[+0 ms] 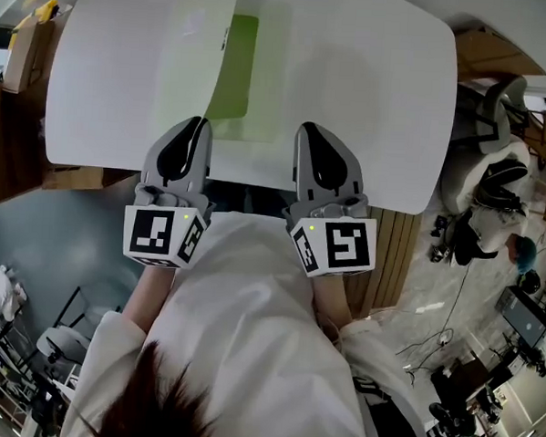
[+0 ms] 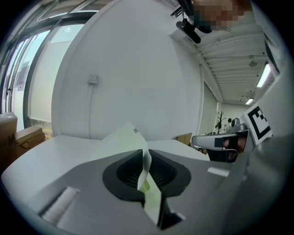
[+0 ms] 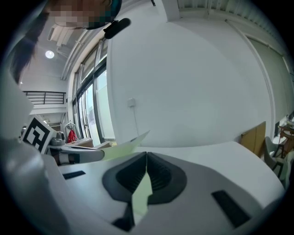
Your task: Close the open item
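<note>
Risk: the thin cover could slip from the pads or crease if the two hands swing unevenly, since each grip catches only its near edge; a pull toward the person would likely drag the whole folder off the table. Left gripper is pinched on the curled cover edge, and right gripper is pinched on the thin pale-green sheet edge. The folder lies open on the table just ahead of both grippers, its near edge at their tips, green inside showing.
</note>
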The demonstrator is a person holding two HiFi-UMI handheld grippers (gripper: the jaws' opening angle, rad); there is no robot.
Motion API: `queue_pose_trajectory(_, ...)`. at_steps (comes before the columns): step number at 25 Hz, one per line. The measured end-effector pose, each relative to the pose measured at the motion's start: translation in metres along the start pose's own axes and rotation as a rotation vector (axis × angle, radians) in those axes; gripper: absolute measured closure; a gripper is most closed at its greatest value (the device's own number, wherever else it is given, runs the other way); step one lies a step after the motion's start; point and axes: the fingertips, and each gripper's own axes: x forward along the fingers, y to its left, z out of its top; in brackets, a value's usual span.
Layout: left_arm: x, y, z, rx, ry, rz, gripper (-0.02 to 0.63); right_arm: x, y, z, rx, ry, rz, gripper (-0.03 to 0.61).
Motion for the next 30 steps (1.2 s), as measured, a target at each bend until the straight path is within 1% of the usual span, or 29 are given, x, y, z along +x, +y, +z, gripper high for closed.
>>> queue_pose_trajectory(11,0.009,-0.012,0.000,0.004,0.028,-0.037,0.583,0.013,-0.004,0.005,0.006,0.012,0.011,0.568)
queue_pose_trajectory(30,0.024,-0.029,-0.013,0.029,0.073,-0.091,0.580,0.027,-0.009,0.009,0.017,0.009,0.013,0.568)
